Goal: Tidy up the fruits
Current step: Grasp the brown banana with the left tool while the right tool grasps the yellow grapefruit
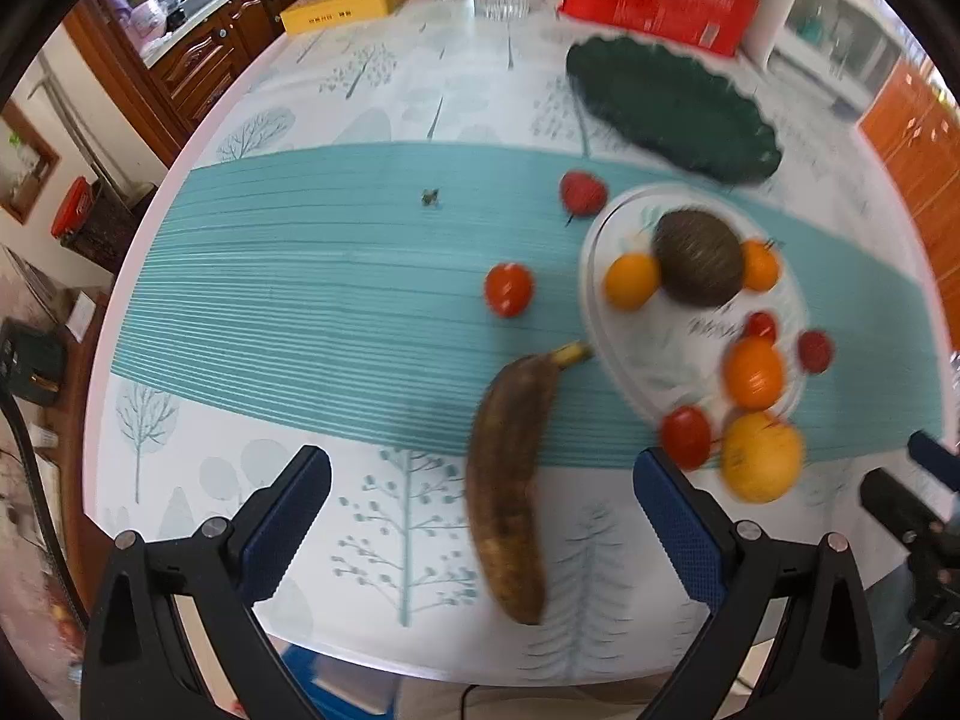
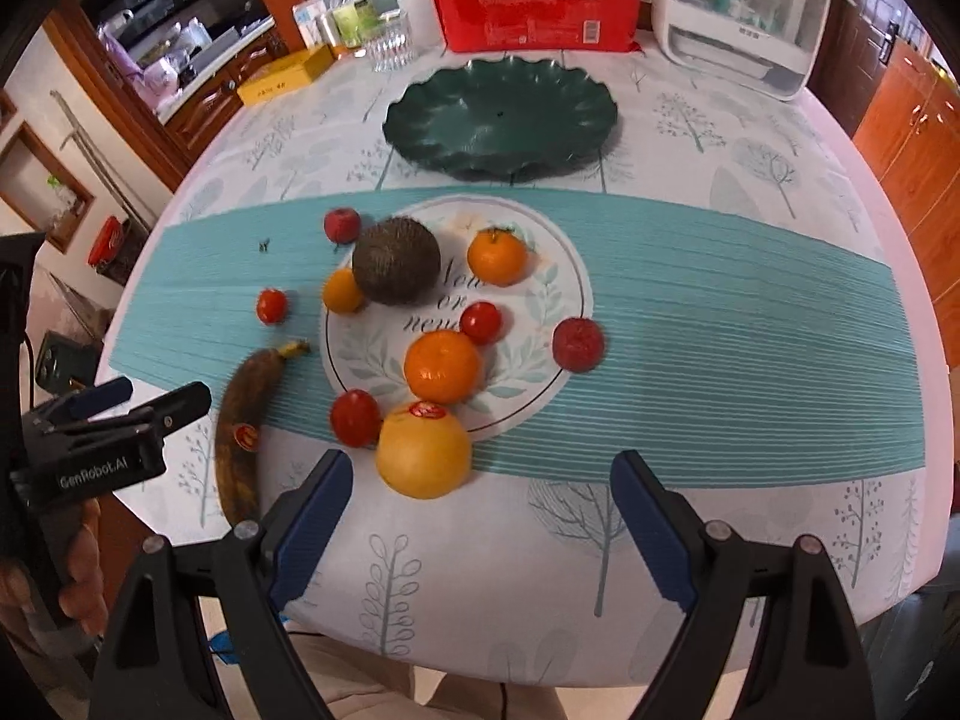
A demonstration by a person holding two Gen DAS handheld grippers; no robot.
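Note:
A white plate on the teal runner holds a brown avocado, oranges and a tomato. A large yellow-orange fruit and a tomato lie at its near rim. A brown banana lies left of the plate, between my open left gripper's fingers. Loose red fruits sit on the runner. An empty dark green plate stands behind. My right gripper is open and empty, just short of the large fruit. The left gripper also shows in the right wrist view.
A red package, a white appliance, a glass and a yellow box stand along the table's far edge. Wooden cabinets stand at the right. The table's near edge lies close under both grippers.

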